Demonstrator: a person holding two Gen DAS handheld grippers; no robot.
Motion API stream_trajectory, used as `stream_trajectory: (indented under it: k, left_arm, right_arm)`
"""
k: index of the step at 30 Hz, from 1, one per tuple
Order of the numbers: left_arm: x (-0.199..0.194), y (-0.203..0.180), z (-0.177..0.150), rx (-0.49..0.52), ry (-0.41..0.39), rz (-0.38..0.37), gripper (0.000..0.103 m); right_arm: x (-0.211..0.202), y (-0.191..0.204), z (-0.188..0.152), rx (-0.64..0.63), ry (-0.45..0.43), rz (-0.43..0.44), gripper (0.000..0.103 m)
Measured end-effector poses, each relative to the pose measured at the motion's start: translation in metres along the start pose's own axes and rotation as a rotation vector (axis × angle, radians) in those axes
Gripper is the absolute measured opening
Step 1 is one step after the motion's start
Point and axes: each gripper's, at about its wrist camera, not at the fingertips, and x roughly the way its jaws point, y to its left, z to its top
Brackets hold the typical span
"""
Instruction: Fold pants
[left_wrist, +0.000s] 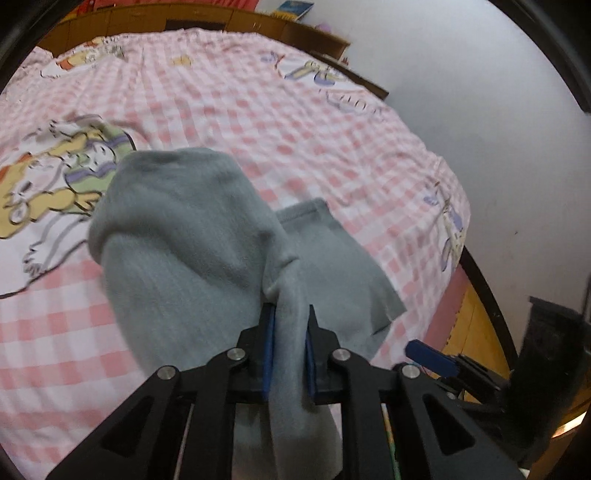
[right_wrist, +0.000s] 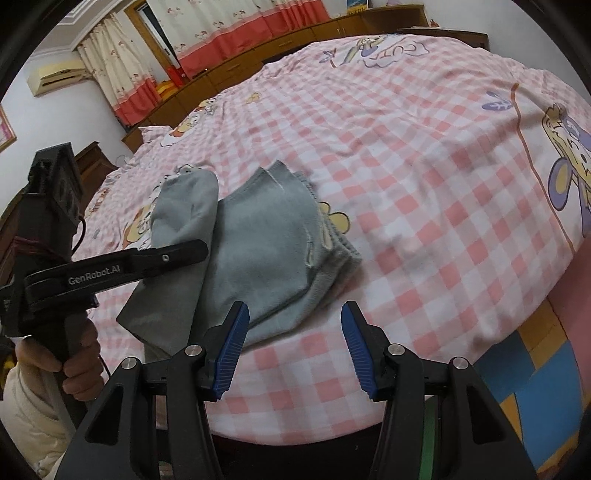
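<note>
Pink checked bedspread (right_wrist: 424, 192), grey pants (left_wrist: 177, 229) bunched and clamped in left gripper (left_wrist: 290, 321), right gripper (right_wrist: 293, 325) apart, empty, just before them

White lettering "GenRobot.AI" stands along the black side of the left gripper (right_wrist: 199, 254), seen in the right wrist view. Printed outline lettering on the pink checked bedsheet (right_wrist: 406, 177) near its far edge appears to read "CUTE", upside down and partly creased; other marks on the sheet are illegible.

Grey knit pants (right_wrist: 258, 240) lie partly folded on the bed's near edge — one end raised in a drooping bunch (left_wrist: 177, 236).
</note>
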Motion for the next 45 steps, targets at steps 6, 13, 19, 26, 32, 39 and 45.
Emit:
stream_trajectory:
  k: [6, 13, 19, 26, 32, 39, 45]
  left_arm:
    - [0.003, 0.000, 0.004, 0.004, 0.044, -0.024, 0.030]
    - [-0.031, -0.001, 0.005, 0.024, 0.018, 0.015, 0.060]
    - [-0.046, 0.023, -0.005, 0.012, 0.001, 0.153, 0.071]
    - [-0.039, 0.060, -0.024, -0.086, 0.040, 0.244, 0.073]
    - [-0.041, 0.070, -0.033, -0.106, 0.025, 0.231, 0.077]
    - [-0.045, 0.068, -0.035, -0.095, 0.004, 0.236, 0.078]
    - [-0.055, 0.062, -0.033, -0.080, -0.056, 0.229, 0.078]
  right_arm:
    - [0.006, 0.002, 0.010, 0.000, 0.026, 0.004, 0.054]
    - [0.006, 0.027, 0.030, -0.062, 0.030, 0.026, 0.054]
    - [0.016, 0.044, 0.046, -0.060, 0.069, 0.090, 0.054]
    - [0.046, 0.072, 0.056, -0.172, 0.140, 0.059, 0.054]
    - [0.074, 0.090, 0.062, -0.224, 0.220, 0.096, 0.038]
    - [0.049, 0.101, 0.076, -0.277, 0.160, 0.126, 0.010]
    - [0.014, 0.093, 0.094, -0.315, 0.088, 0.083, 0.010]
